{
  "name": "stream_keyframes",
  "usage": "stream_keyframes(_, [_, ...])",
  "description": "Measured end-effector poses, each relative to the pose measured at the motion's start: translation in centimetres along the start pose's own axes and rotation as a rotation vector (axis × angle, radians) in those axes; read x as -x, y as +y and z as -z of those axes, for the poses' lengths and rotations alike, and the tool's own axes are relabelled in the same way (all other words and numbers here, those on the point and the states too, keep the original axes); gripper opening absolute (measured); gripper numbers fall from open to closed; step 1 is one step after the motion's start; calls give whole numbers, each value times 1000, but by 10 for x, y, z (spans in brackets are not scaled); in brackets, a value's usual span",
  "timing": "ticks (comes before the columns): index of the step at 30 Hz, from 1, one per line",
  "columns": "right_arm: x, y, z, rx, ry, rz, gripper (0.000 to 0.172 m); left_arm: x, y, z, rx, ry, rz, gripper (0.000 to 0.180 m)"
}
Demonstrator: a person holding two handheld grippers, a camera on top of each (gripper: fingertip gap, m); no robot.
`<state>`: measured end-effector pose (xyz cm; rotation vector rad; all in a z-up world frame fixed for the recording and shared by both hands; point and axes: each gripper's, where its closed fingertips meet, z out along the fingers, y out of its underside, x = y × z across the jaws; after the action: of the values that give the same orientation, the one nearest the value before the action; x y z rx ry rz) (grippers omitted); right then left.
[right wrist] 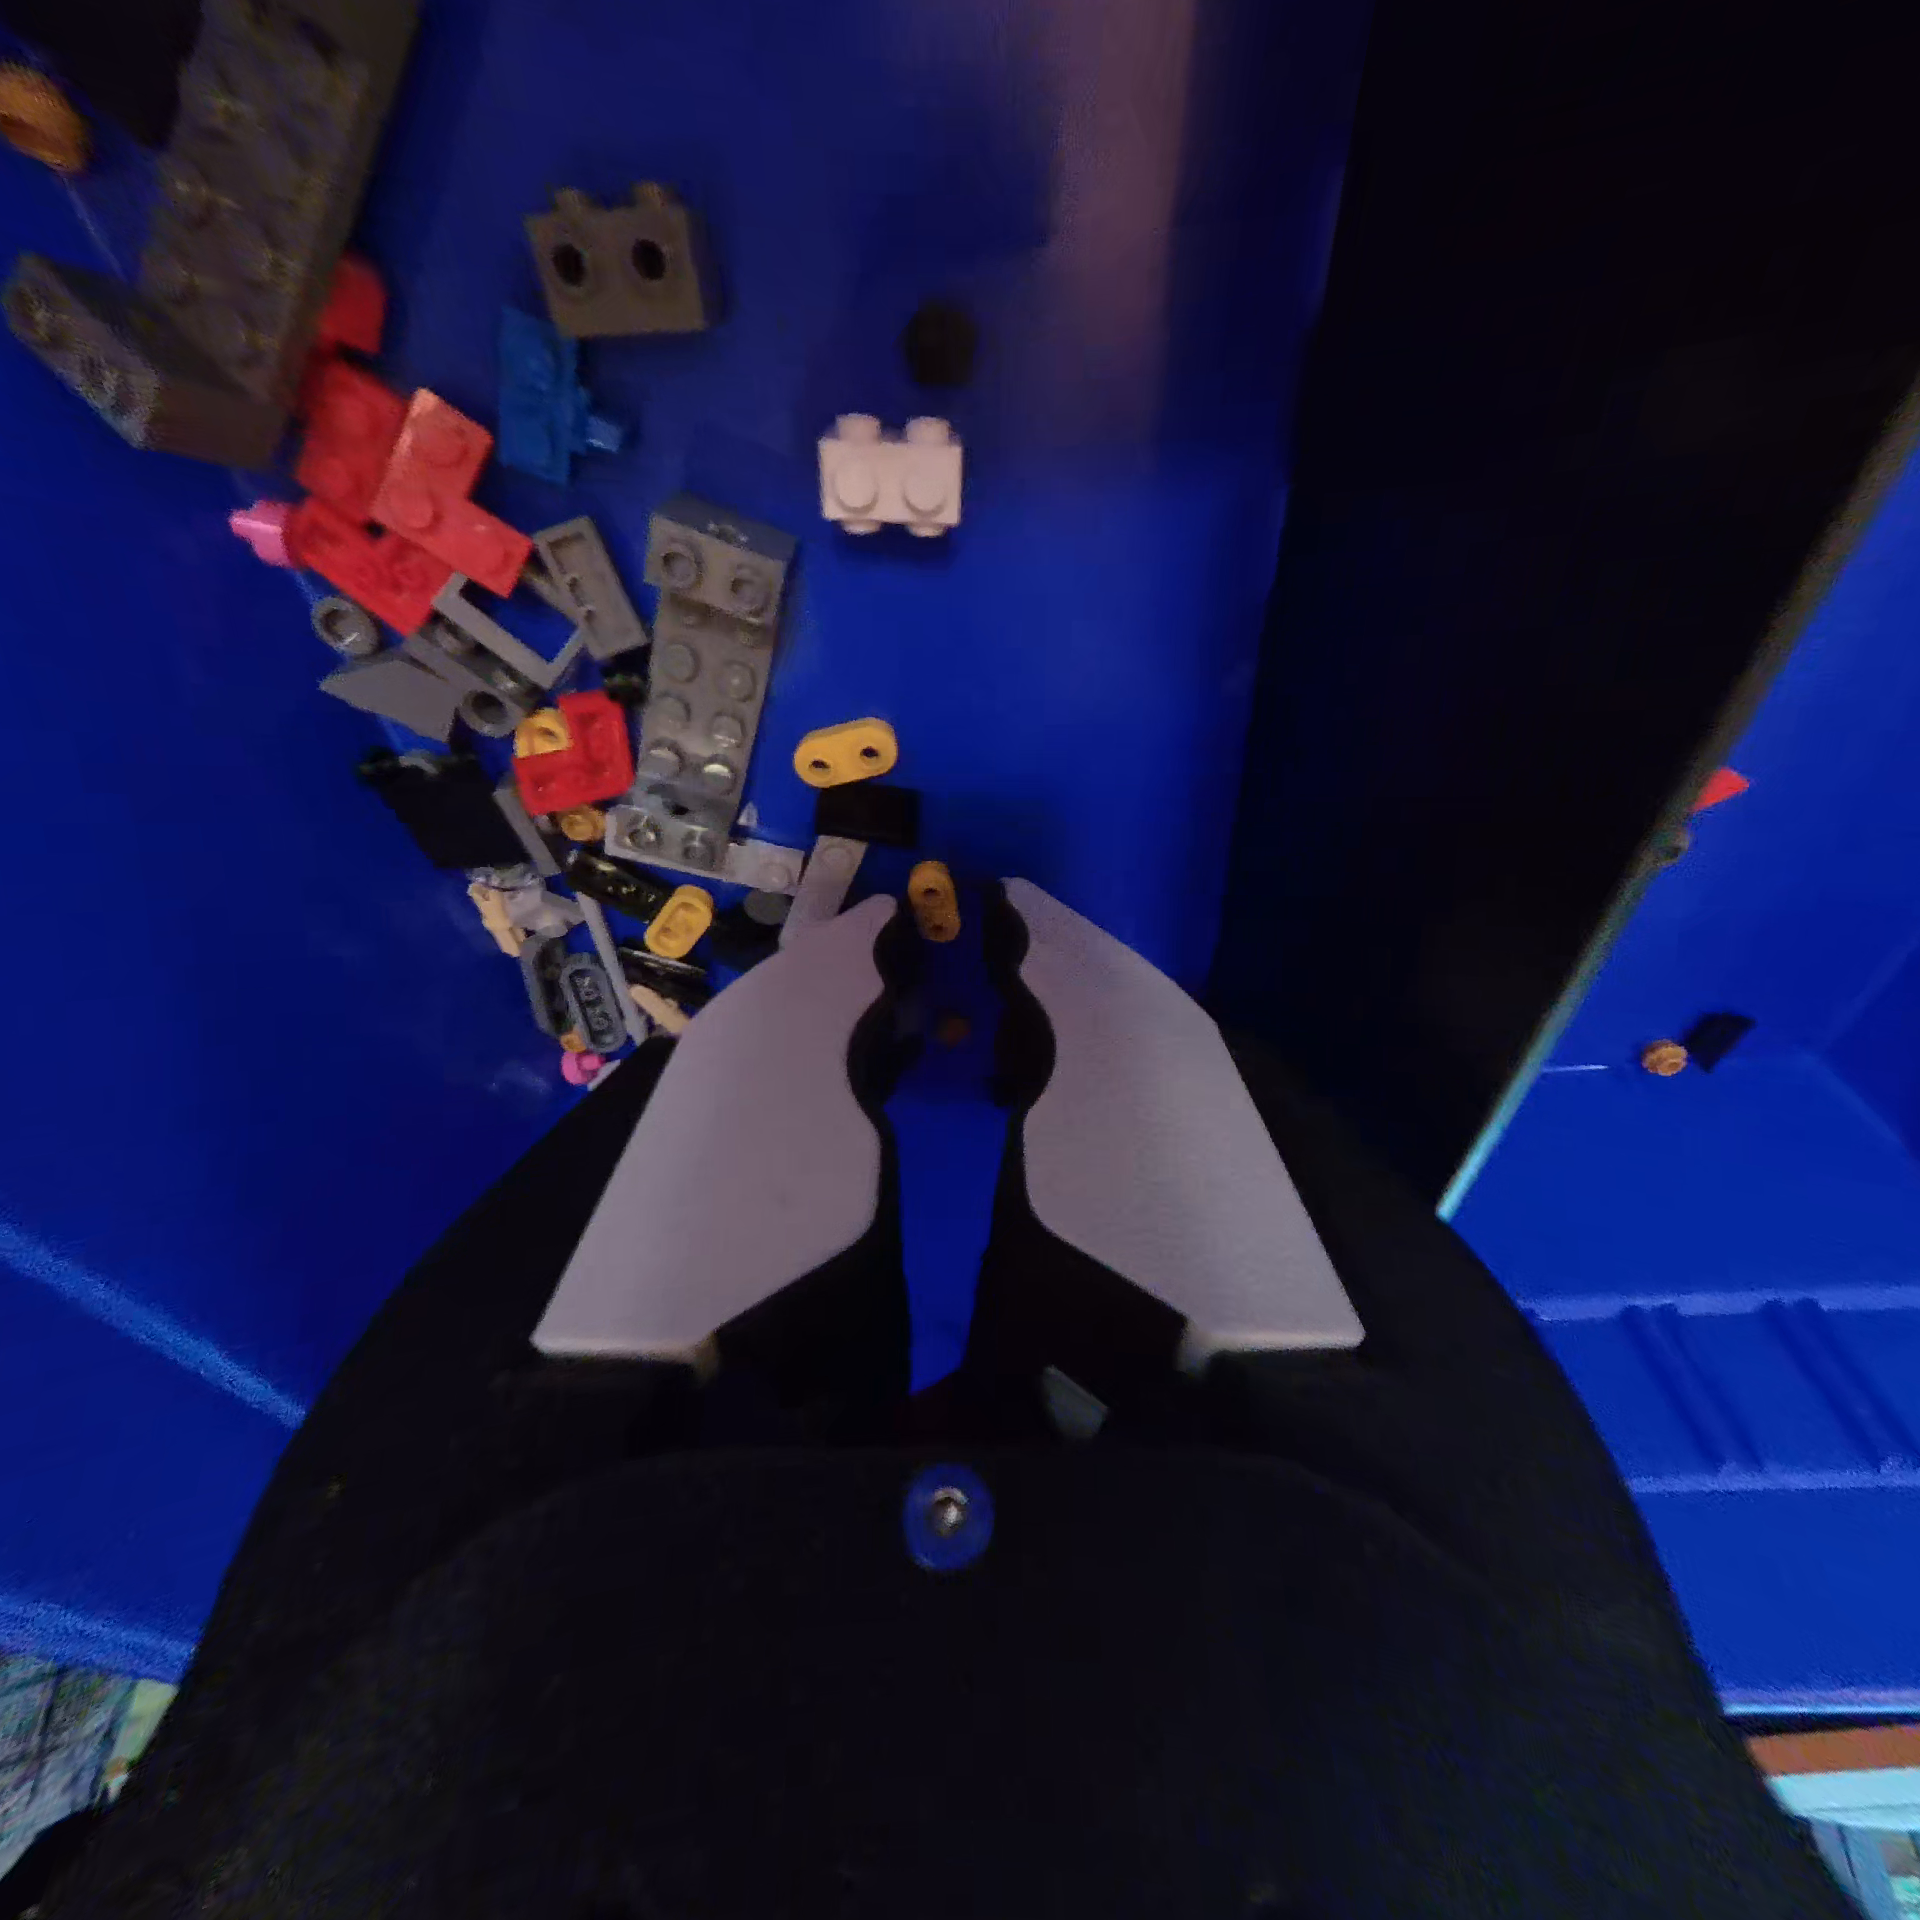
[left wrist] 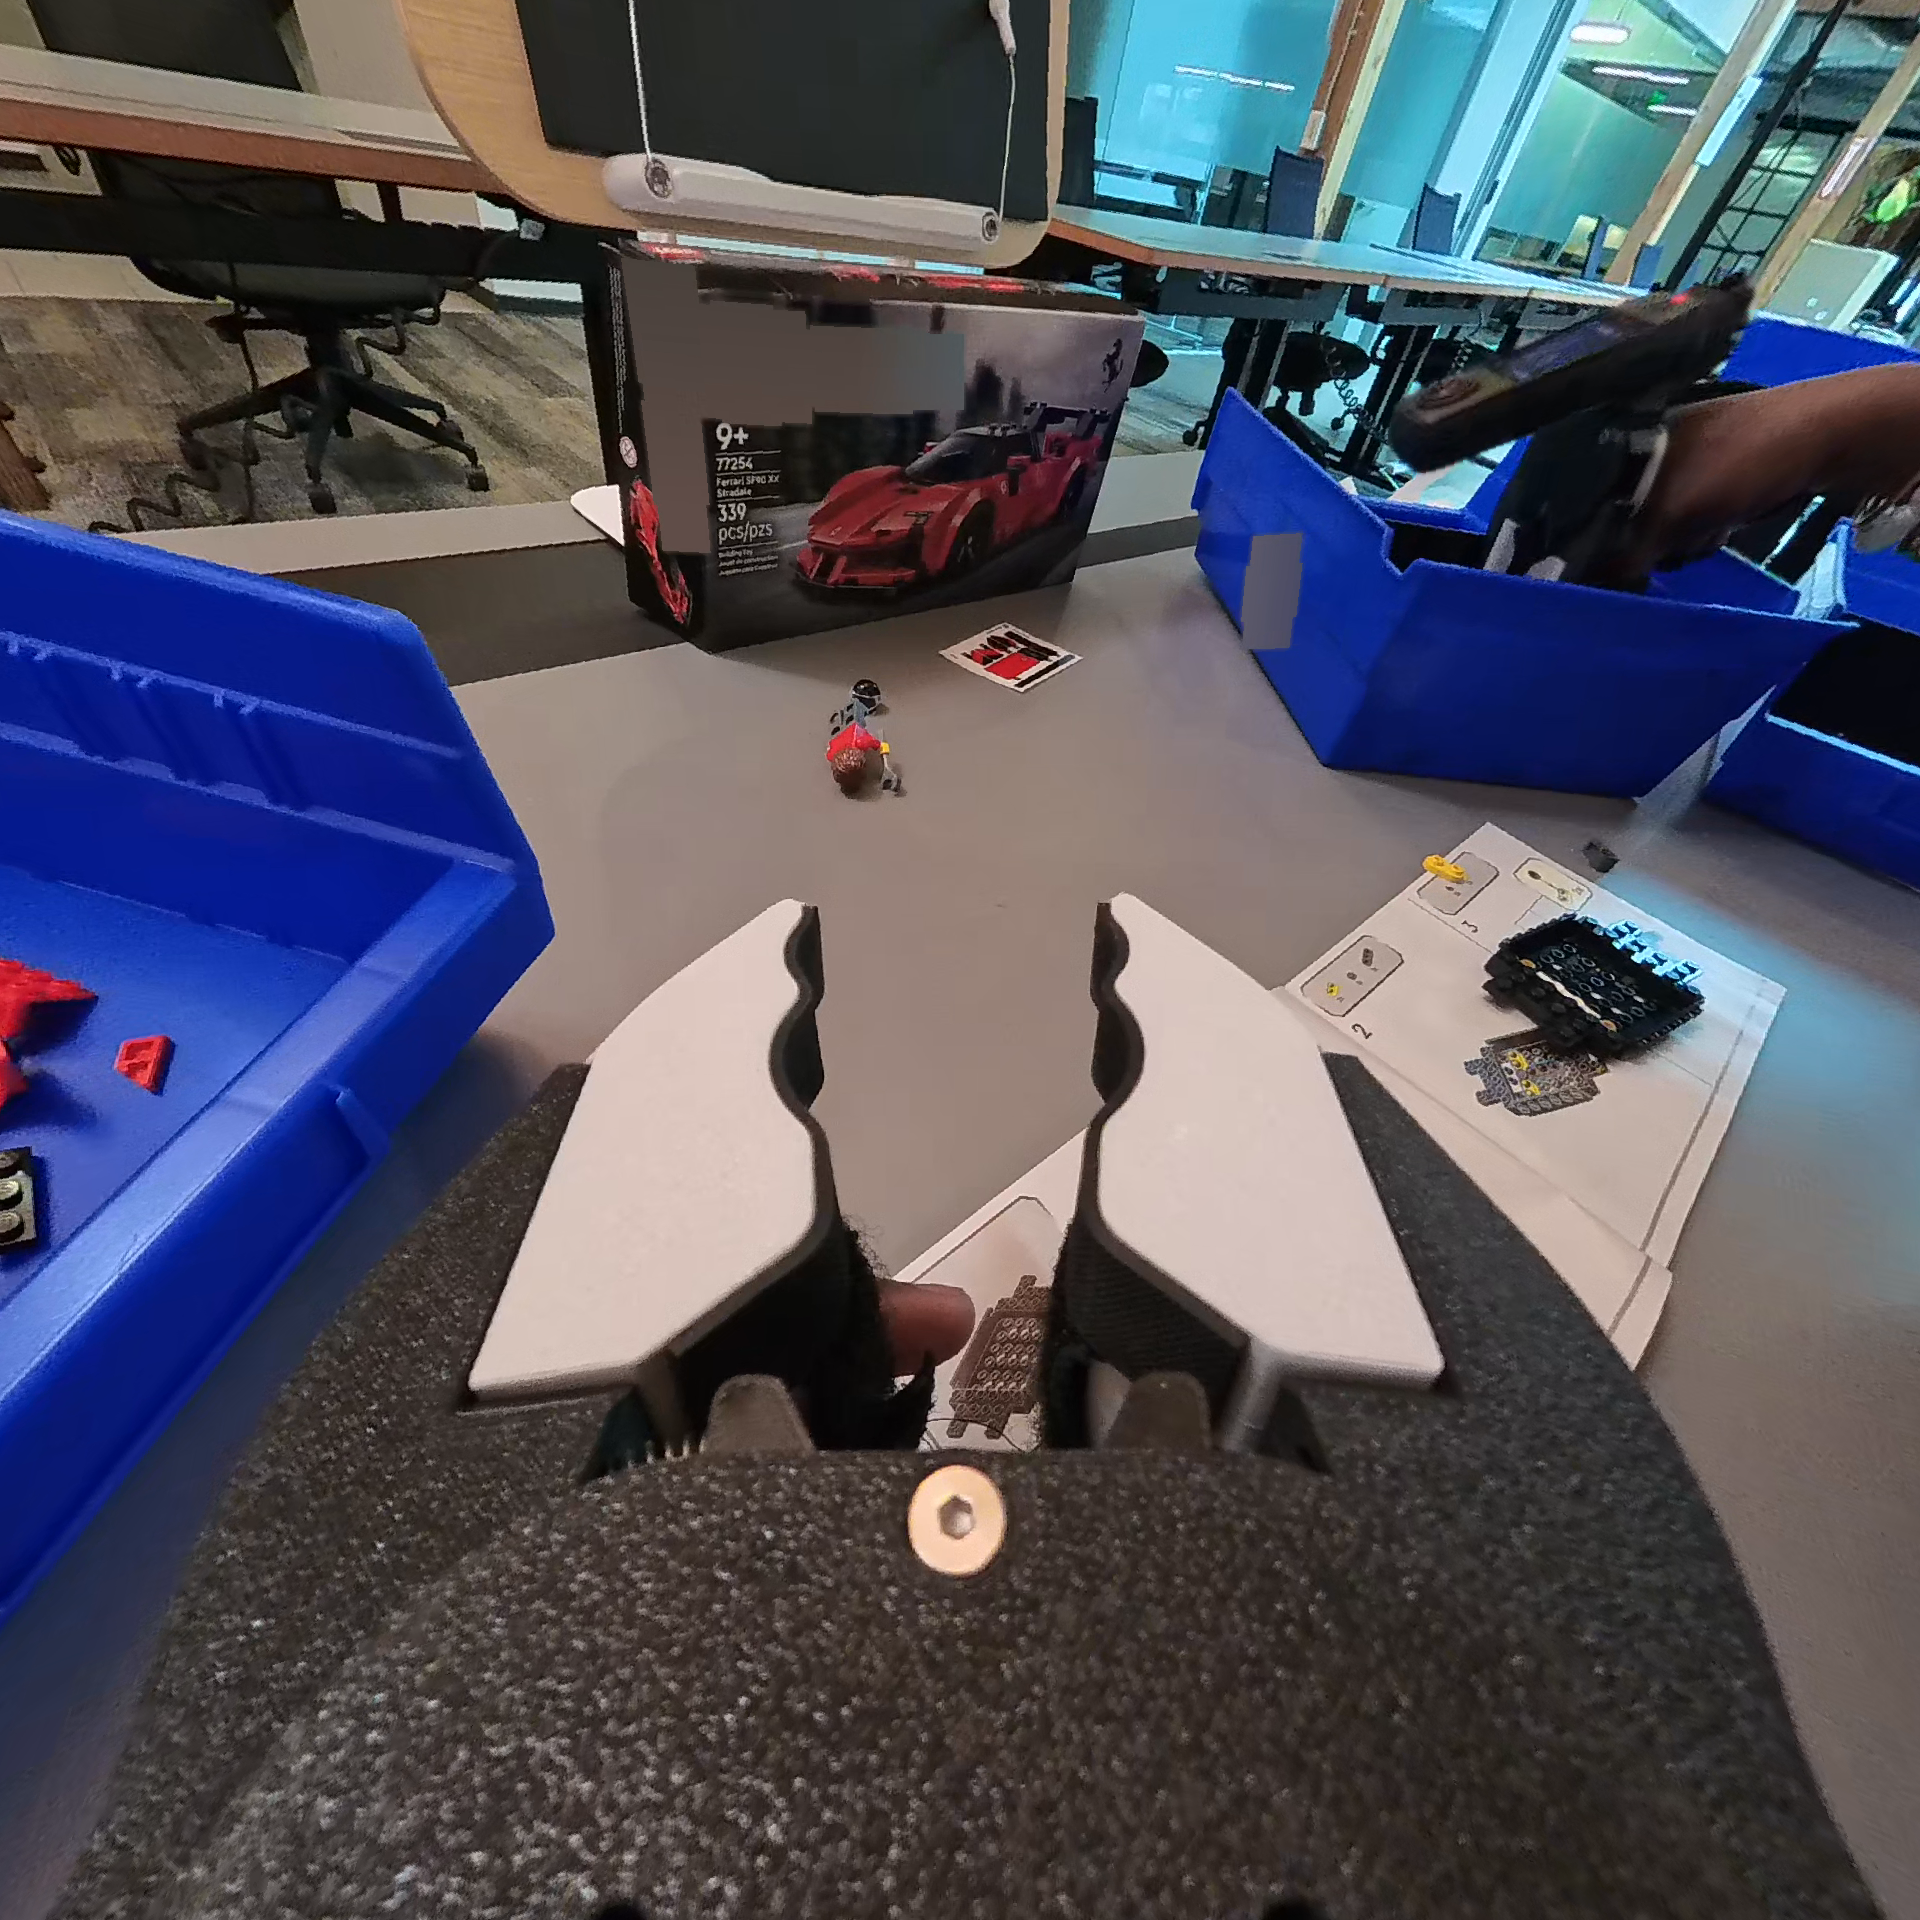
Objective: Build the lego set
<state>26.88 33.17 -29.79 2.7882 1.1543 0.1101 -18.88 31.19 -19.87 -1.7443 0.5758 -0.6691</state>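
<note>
My left gripper (left wrist: 956, 925) is open and empty, low over the grey table (left wrist: 1039, 831). A small minifigure with a red torso (left wrist: 857, 753) lies ahead of it. My right gripper (right wrist: 945, 899) reaches down into a blue bin (right wrist: 1039, 623) of loose bricks; it also shows in the left wrist view (left wrist: 1579, 416). Its jaws stand narrowly apart. A small yellow two-hole plate (right wrist: 932, 900) sits between the fingertips, against the left pad, with a gap to the right pad. Another yellow plate (right wrist: 844, 748) and a black tile (right wrist: 868, 812) lie just beyond.
A pile of grey, red and black bricks (right wrist: 582, 675) lies left of the right gripper, with a white brick (right wrist: 888, 476) farther off. In the left wrist view a blue bin (left wrist: 260, 935) holds red pieces, an instruction sheet (left wrist: 1455, 1122) bears a black assembly (left wrist: 1595, 982), and a set box (left wrist: 873, 457) stands behind. Spacing between my two grippers at the tips: around 45 cm. About 7 cm separates my right fingertips from the white brick (right wrist: 888, 476).
</note>
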Motion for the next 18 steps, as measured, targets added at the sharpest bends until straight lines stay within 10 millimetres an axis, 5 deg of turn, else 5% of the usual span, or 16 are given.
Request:
stream_keyframes(10, [-3, 0, 8, -33, 69, 22, 9, -1, -1, -1, -4, 7, 6, 49])
stream_keyframes(14, [9, -8, 51, -217, 112, 5, 9, -3, -2, -2, -9, 9, -2, 49])
stream_keyframes(18, [42, -15, 110, -514, 129, -22, 8, -10, -5, -6, -20, 42, 19, 49])
